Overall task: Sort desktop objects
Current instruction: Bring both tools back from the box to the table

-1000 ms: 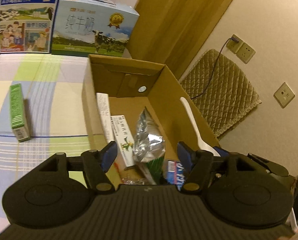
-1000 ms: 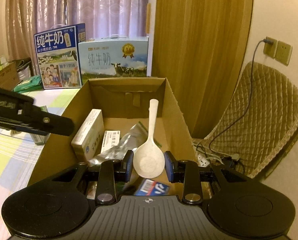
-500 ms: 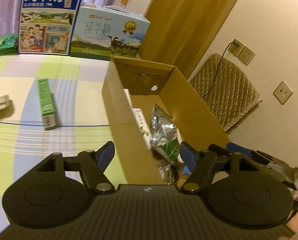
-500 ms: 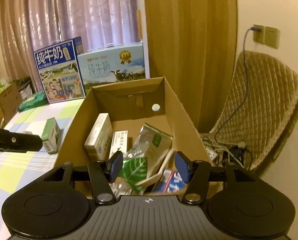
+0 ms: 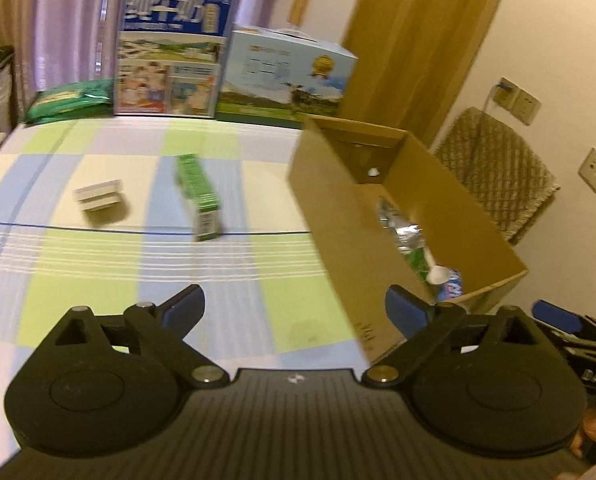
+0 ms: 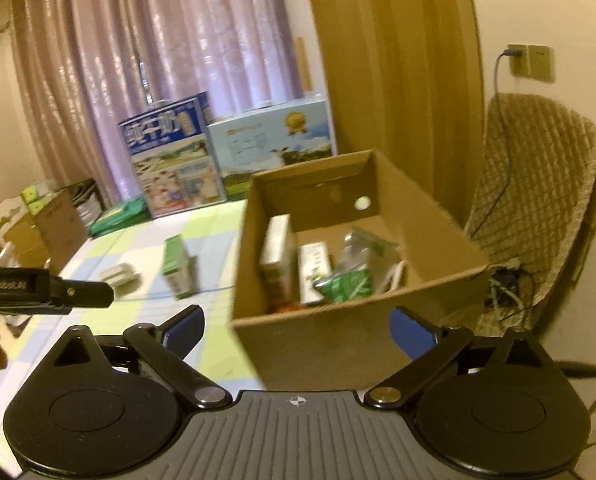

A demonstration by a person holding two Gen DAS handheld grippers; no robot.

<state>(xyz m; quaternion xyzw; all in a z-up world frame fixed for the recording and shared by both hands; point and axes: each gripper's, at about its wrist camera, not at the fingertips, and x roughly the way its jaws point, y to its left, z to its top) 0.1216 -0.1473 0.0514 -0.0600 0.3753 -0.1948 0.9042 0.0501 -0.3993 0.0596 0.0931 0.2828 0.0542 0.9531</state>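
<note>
Ahead of the left hand-held gripper (image 5: 294, 312), well apart, lies the green box (image 5: 199, 191).

My left camera looks forward and down over the checked desk (image 5: 98, 276), the open brown cardboard box (image 5: 338, 216) near on its right. My right camera faces that box (image 6: 350, 332) close up. Both share the box and, somewhat blurred, the upright green carton (image 5: 198, 196) (image 6: 177, 268).
</note>
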